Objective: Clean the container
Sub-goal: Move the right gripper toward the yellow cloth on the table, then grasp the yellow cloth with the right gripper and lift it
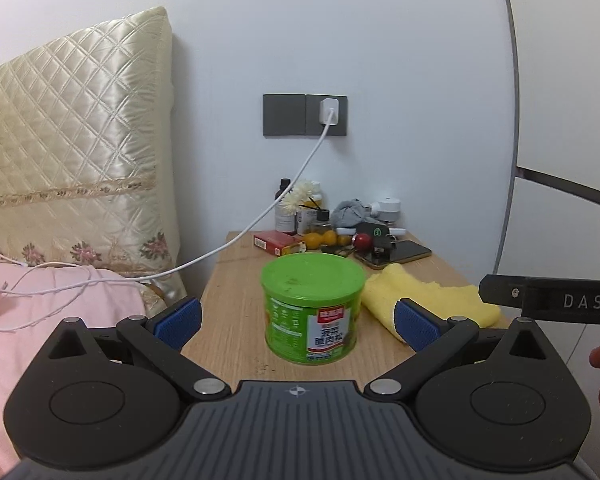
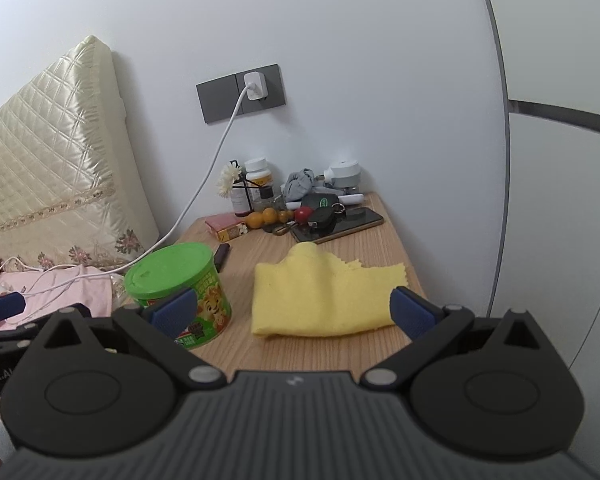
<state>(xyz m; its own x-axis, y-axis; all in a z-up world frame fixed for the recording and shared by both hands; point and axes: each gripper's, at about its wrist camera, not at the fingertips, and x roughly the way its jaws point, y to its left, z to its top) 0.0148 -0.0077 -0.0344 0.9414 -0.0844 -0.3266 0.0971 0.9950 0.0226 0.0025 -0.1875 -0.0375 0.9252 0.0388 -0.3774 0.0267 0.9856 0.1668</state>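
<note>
— Where's the container from where you sit?

— On my left camera the green can [image 1: 311, 306] stands upright on the bedside table [image 1: 228, 304], dead ahead at twelve o'clock of the left gripper [image 1: 298, 322], lid on, its long axis vertical. My jaws there are spread wide, one blue pad either side of the can's line, neither touching it.

— And the right side?

— The right gripper [image 2: 294, 312] is spread too, holding nothing. The yellow cloth [image 2: 324, 300] lies folded flat at its twelve o'clock, just beside the can, which sits at about ten o'clock of that gripper.

— So who takes what?

— I'd judge left steadies the can, right picks up the cloth; each is nearer its own.

— Room to move?

— The can is near the table's front-left corner, with the bed at nine o'clock. Clutter, including a phone [image 2: 340, 222] and keys, crowds the back by the wall. Between is bare wood, enough for a straight approach.
</note>
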